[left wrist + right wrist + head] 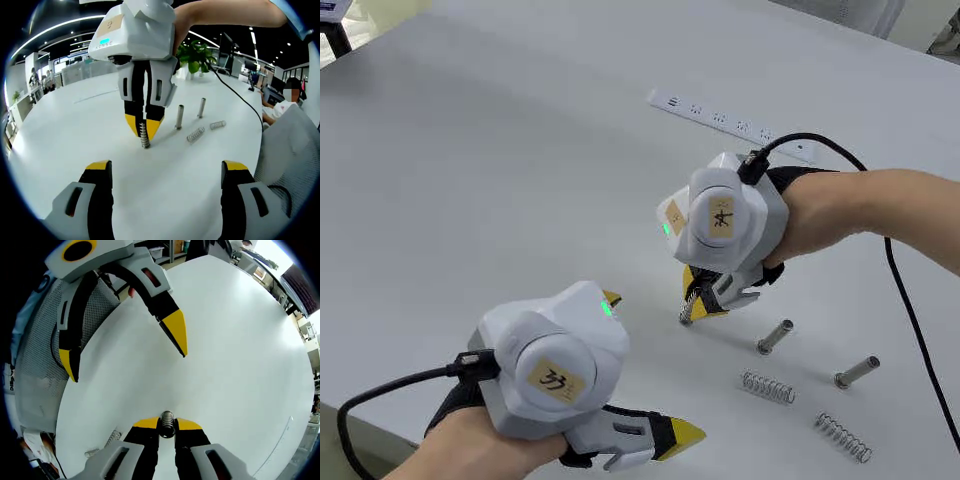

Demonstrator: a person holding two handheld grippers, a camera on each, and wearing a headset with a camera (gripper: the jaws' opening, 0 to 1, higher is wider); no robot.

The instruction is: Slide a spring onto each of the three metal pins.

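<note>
The right gripper is pinched almost closed on a spring, which it holds between its yellow tips. In the left gripper view this spring stands upright with its lower end at the tabletop. Whether a pin sits inside the coils cannot be made out. The left gripper is spread wide and grips nothing, with its jaws rising at 7 and 5 o'clock of its own view.

In the head view the left gripper sits at 7 o'clock and the right gripper at 2 o'clock, with a black cable arching off the back of the right one. At 4 o'clock from the held spring lies a pin, and a second pin is farther out the same way. Both look upright in the left gripper view. Just below them a loose spring and a second loose spring lie flat, apart from the pins. In the right gripper view these two springs show at 7 o'clock, partly cut off by that gripper's body.

The table is pale grey and matte, and a white power strip lies on it at 1 o'clock. Beyond the table is an open office with ceiling light strips, a potted plant at 12 o'clock and a seated person at 3 o'clock.
</note>
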